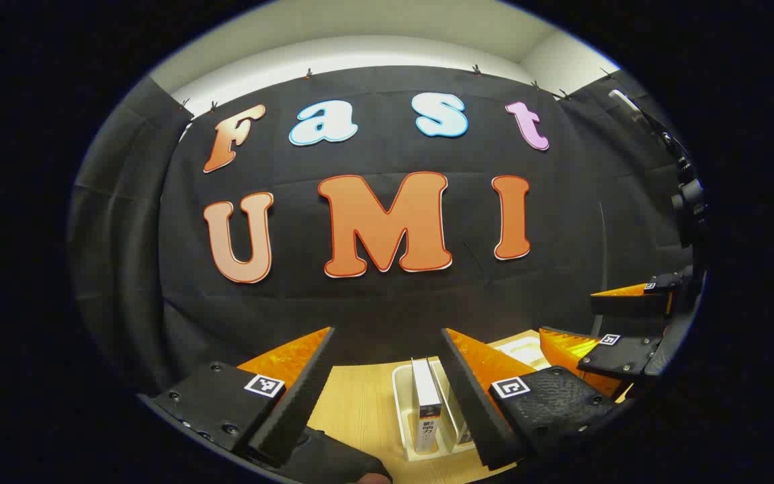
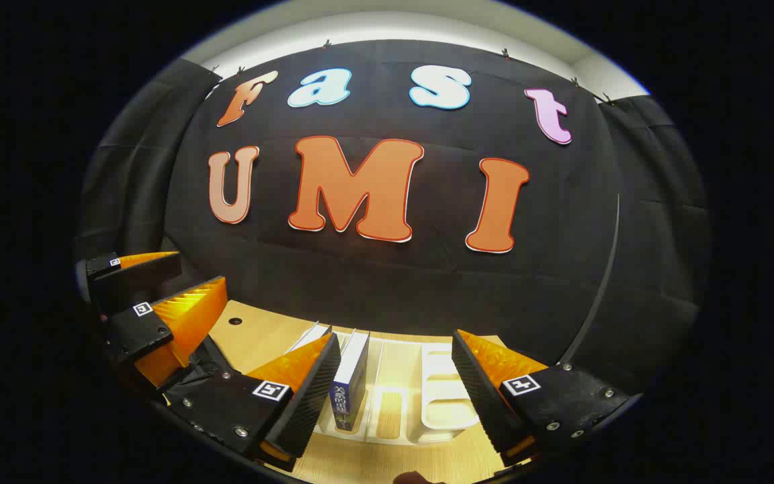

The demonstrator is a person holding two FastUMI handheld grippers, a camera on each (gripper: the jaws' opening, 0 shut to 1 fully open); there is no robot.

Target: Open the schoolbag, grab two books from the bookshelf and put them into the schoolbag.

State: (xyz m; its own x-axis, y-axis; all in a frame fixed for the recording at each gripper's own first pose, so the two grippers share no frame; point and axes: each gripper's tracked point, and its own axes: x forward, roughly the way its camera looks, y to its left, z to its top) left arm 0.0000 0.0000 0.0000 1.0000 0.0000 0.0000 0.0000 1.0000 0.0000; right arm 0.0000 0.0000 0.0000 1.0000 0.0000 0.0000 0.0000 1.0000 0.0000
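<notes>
Black cloth walls the booth behind a pale wooden bench point(image 2: 252, 336), and both grippers hover low over it with fingers spread wide and nothing between them. From the left gripper point(image 1: 387, 396), its own view shows a white bookshelf point(image 1: 400, 403) rack lying straight ahead at twelve o'clock, one upright book point(image 1: 425, 396) standing in a slot, spine toward the camera and long axis vertical, squarely inside the gap of the released fingers. The right gripper point(image 1: 612, 349) appears off at three o'clock in that view, also open. From the right gripper point(image 2: 394, 390), its own view puts a blue-spined book point(image 2: 350, 383) just ahead at about eleven o'clock, upright, close beside its left finger, with more white dividers of the bookshelf point(image 2: 441, 396) running on toward one o'clock; the left gripper point(image 2: 158, 302) sits at nine o'clock. No schoolbag can be made out with confidence, though some dark fabric shows near the bottom of each view. Judging by the alignment, the left gripper is the better placed: its book is centred between its fingers, so a short advance and a squeeze across the covers should take it.
</notes>
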